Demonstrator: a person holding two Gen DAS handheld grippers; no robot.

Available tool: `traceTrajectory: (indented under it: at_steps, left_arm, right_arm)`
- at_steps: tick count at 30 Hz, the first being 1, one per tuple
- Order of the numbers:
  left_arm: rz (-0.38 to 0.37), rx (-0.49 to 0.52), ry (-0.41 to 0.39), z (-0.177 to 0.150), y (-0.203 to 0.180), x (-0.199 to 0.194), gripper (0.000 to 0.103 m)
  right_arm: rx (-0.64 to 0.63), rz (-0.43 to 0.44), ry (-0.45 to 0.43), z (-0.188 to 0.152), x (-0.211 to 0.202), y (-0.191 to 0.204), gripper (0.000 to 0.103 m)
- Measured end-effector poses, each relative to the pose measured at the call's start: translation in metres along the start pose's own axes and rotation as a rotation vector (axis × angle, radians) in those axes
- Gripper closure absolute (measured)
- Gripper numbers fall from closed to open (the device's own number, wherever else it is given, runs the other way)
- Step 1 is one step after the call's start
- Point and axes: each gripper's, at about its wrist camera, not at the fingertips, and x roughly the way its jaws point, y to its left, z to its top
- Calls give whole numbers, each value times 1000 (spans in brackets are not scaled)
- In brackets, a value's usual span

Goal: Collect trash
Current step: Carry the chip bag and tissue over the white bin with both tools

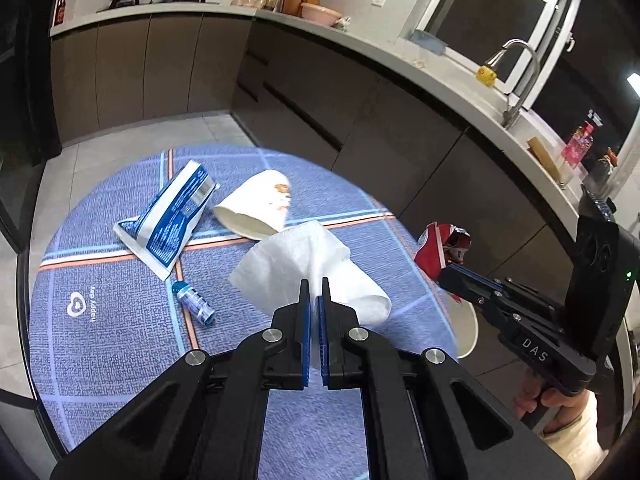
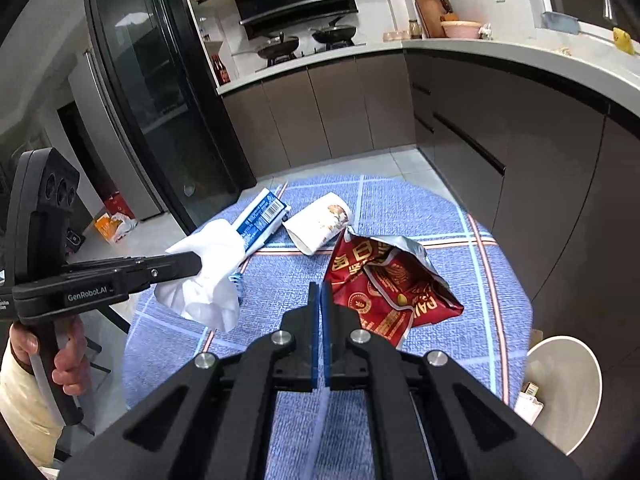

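- Trash is scattered on a round blue mat (image 1: pixel 120 340) on the floor, with bare tiles seen at its far and left edges.
- Dark cabinets (image 1: pixel 360 120) are seen close along the mat's right edge; a white bin (image 2: pixel 560 392) stands at its near right.
- Lying on the far part of the mat are a blue-and-white packet (image 1: pixel 172 220), a paper cup (image 1: pixel 256 204) just right of it, and a small bottle (image 1: pixel 194 303) nearer.
- A white tissue (image 1: pixel 304 264) is clamped in the left gripper (image 1: pixel 315 296), lifted above the mat.
- A red snack bag (image 2: pixel 388 288) is pinched by the right gripper (image 2: pixel 320 292), fingers pressed together.
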Motion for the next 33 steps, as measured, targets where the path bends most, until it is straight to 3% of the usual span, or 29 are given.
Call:
traceTrajectory:
  at_steps: [12,33]
  left_arm:
    - [-44,105,-31,-2,-68,-15,100]
    - [-170,256,14,2,-164,28,100]
  right_arm:
    - [40,-42,-74,-15,-51,-23,100]
    - [198,-178,-165,-52,-109,-101,100]
